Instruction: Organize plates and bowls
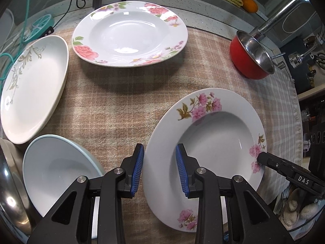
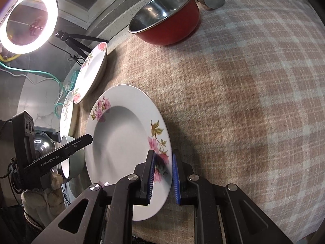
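Left gripper (image 1: 159,169) partly open, straddling near-left rim of pink-flowered plate (image 1: 205,142); pad contact unclear. "GenRobot.AI" read on its arm from right wrist view. Right gripper (image 2: 163,178) nearly closed, clamped on same plate's right rim; "DAS" read on its arm. Plate on checked cloth (image 1: 113,105), between pale blue bowl (image 1: 59,174) and red bowl (image 1: 251,55).

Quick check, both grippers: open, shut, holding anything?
Left gripper: jaws straddle the rim of the white pink-flowered deep plate; grip cannot be told.
Right gripper: closed on that plate's opposite rim.
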The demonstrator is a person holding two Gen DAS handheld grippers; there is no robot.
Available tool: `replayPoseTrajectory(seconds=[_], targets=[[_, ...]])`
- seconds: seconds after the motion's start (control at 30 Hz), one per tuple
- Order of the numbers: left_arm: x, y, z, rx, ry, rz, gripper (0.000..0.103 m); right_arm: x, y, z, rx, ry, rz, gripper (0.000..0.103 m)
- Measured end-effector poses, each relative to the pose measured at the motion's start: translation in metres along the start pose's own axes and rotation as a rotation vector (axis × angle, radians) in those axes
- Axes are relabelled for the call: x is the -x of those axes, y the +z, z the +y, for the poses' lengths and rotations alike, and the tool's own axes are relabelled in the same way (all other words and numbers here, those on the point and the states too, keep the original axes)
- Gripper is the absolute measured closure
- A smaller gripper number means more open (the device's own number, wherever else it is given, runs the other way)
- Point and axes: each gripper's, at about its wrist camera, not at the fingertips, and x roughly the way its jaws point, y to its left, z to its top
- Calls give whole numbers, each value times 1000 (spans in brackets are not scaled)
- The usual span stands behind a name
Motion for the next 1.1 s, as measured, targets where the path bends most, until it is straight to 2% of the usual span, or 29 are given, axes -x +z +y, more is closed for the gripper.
replayPoseTrajectory(seconds=[1.1], targets=[[0,-10,-10,-83,-7,10,73,6,-47,-6,-75,2,-5,88]])
